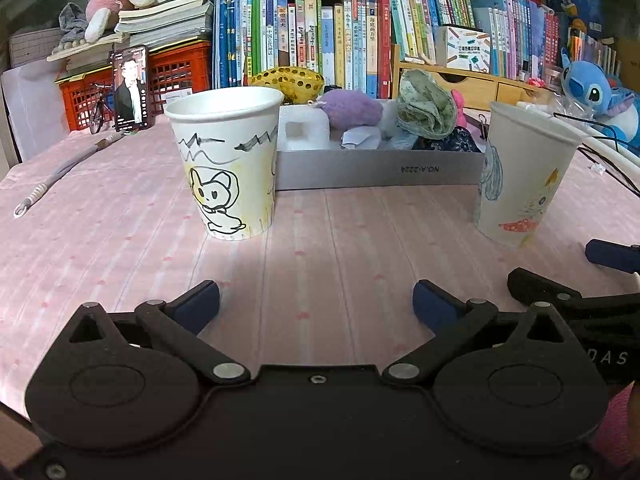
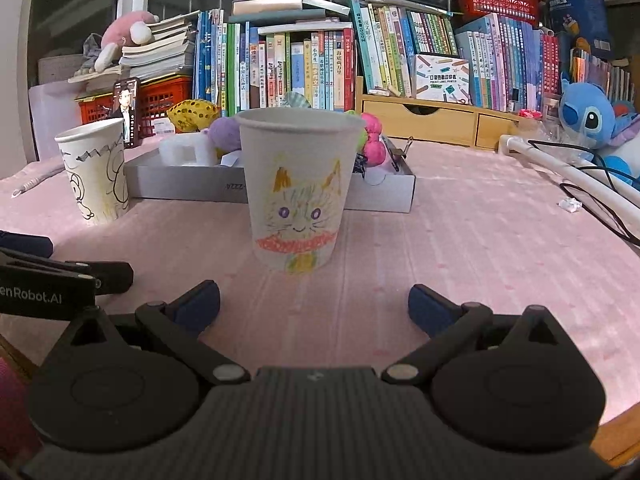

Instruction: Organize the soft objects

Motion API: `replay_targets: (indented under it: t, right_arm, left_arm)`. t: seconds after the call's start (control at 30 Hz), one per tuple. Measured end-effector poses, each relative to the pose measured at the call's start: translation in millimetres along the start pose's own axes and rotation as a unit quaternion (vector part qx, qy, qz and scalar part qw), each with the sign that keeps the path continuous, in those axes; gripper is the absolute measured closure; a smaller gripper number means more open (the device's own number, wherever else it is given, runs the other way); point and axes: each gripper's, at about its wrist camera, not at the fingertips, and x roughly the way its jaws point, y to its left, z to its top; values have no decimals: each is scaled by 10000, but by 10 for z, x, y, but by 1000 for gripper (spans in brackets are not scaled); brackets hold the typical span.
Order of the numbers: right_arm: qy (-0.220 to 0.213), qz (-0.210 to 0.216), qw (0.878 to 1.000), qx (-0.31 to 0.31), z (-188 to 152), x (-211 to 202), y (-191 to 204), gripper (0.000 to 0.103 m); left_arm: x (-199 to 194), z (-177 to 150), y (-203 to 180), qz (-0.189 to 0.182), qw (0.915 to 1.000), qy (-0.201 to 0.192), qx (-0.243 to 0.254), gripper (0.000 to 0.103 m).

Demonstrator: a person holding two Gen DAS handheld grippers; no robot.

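Pink cloth (image 1: 120, 216) with small dots covers the table, and I see both grippers low over its near part. My left gripper (image 1: 316, 300) has its blue pads (image 1: 200, 304) wide apart and nothing is between them. My right gripper (image 2: 314, 302) also stands with its pads far from each other, and only bare cloth lies between them.

2 paper cups stand upright on the cloth. The cup with a black-line animal drawing (image 1: 226, 164) is ahead of the left gripper, a little to its left side. The cup with a crayon cat (image 2: 298, 188) is straight ahead of the right gripper, near it but not touching.

Behind the 2 cups is a low grey box (image 1: 380, 170), and the soft objects are inside it: a purple fluffy ball (image 1: 352, 110), a bundle of green patterned fabric (image 1: 428, 108), a dark blue patterned cloth (image 1: 452, 142), and a bright pink soft toy (image 2: 374, 140) at the right end. A white foam block (image 1: 302, 132) sits at the left end of the box. A yellow spotted object (image 1: 290, 80) lies just behind the box. Far behind stands a row of books (image 1: 340, 40), and a blue plush toy (image 2: 588, 120) is at the right.
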Motion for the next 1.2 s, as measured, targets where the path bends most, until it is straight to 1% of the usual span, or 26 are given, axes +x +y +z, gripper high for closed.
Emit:
replay_targets:
  t: [0.4,1.2]
  right_arm:
    - [2,8,10000,0,0,-1,0,0]
    - [-3,53,10000,-16,-6,4,3,0]
  left_arm:
    - [7,-19,-1,-4,10000,-52,12,0]
    - [6,-34,-4,17,10000,-38,-18,0]
